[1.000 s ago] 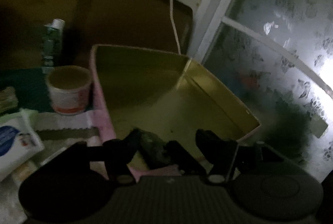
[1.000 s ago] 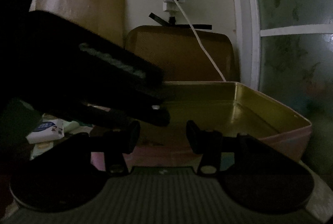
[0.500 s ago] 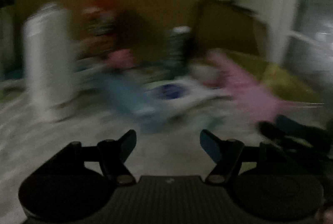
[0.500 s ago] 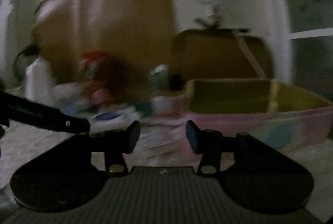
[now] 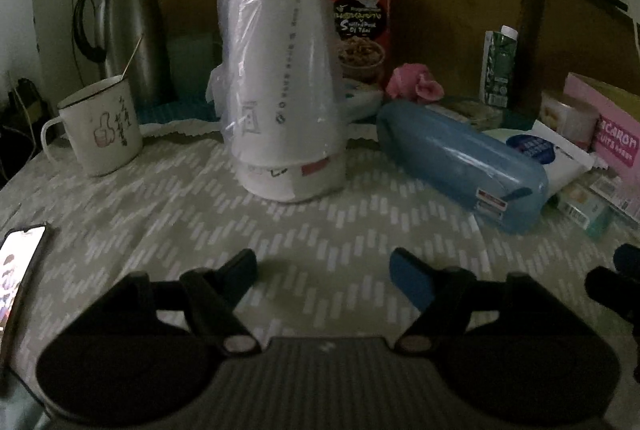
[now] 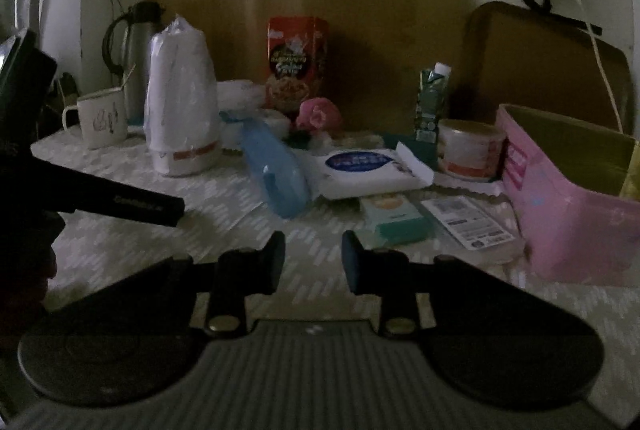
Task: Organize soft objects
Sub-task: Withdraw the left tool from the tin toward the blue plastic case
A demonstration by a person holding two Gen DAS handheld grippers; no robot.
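A pink soft toy point(image 5: 414, 85) lies at the back of the table, also seen in the right wrist view point(image 6: 318, 114). A white wet-wipes pack point(image 6: 366, 168) lies mid-table, right of a blue plastic case point(image 5: 460, 160). The pink box point(image 6: 568, 190) with a gold inside stands at the right. My left gripper point(image 5: 324, 266) is open and empty, low over the patterned cloth. My right gripper point(image 6: 313, 250) is open and empty, short of a small teal box point(image 6: 396, 220). The left gripper's body shows in the right wrist view point(image 6: 120, 204).
A bagged stack of white cups point(image 5: 280, 90), an enamel mug point(image 5: 100, 126), a steel thermos point(image 5: 128, 26), a red snack box point(image 5: 360, 26), a green carton point(image 5: 498, 66) and a white tub point(image 6: 470, 148) stand around. A phone point(image 5: 18, 270) lies at the left edge.
Both grippers have swung left, away from the pink box, toward the cluttered table. The dark thing between the left gripper's fingers a second ago is gone; both are empty.
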